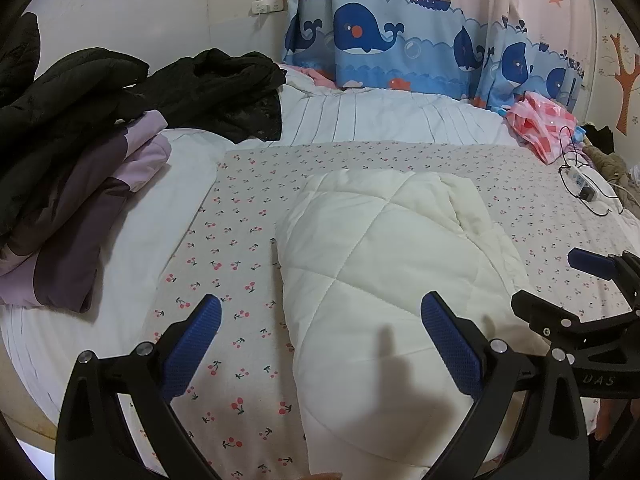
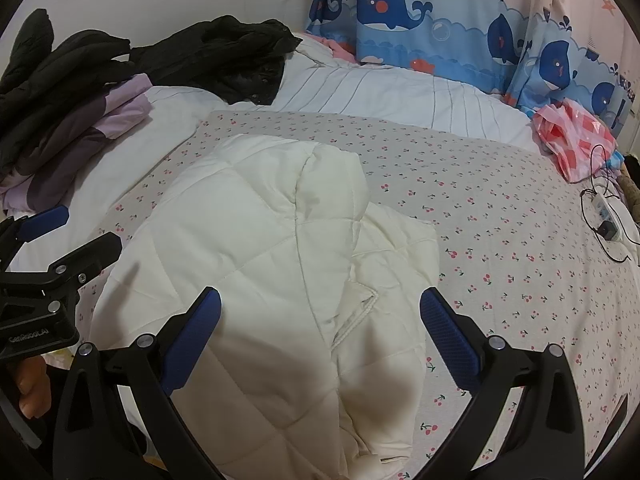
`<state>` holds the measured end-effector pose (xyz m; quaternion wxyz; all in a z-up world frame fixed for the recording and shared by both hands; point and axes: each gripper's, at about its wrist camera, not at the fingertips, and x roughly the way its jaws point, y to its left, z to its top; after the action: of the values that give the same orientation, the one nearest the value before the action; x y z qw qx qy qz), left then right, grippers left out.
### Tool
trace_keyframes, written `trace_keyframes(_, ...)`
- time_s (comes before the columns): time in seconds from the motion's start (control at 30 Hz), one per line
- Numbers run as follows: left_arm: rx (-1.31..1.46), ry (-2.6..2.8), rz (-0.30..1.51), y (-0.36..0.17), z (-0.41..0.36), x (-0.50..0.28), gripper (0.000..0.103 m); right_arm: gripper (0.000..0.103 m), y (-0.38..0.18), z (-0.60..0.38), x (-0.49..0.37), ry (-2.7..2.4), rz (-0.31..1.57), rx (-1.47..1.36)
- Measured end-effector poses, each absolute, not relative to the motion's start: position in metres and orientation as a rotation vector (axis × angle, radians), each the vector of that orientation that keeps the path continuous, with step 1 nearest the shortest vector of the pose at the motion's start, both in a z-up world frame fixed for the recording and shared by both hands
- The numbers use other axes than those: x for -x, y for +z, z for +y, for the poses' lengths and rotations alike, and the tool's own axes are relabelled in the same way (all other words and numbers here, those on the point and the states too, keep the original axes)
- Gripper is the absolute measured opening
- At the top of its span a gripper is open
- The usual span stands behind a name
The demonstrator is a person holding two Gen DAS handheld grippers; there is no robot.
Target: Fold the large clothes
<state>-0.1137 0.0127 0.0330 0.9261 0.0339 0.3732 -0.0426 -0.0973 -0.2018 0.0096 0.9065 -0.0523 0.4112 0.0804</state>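
A cream quilted jacket (image 1: 384, 264) lies folded lengthwise on the cherry-print sheet (image 1: 248, 216); in the right wrist view the jacket (image 2: 256, 264) shows a sleeve and collar part doubled over on its right side. My left gripper (image 1: 320, 316) hovers open over the jacket's near left edge, nothing between its blue pads. My right gripper (image 2: 320, 312) is open above the jacket's near end, also holding nothing. The right gripper (image 1: 576, 292) shows at the right edge of the left wrist view, and the left gripper (image 2: 52, 236) at the left edge of the right wrist view.
Black and purple garments (image 1: 80, 152) are piled at the left of the bed. A white striped duvet (image 1: 392, 116) lies at the back under a whale-print curtain (image 1: 400, 32). A pink checked bag (image 2: 572, 140) and a power strip with cables (image 2: 608, 216) sit at the right.
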Motion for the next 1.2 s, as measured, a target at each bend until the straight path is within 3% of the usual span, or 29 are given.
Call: trace_keyframes(1.2,-0.072,-0.068,0.769,0.0291,0.018,0.1129,0.096,0.096,0.0079,-0.2004,0.0972,0.172,0.85,0.112)
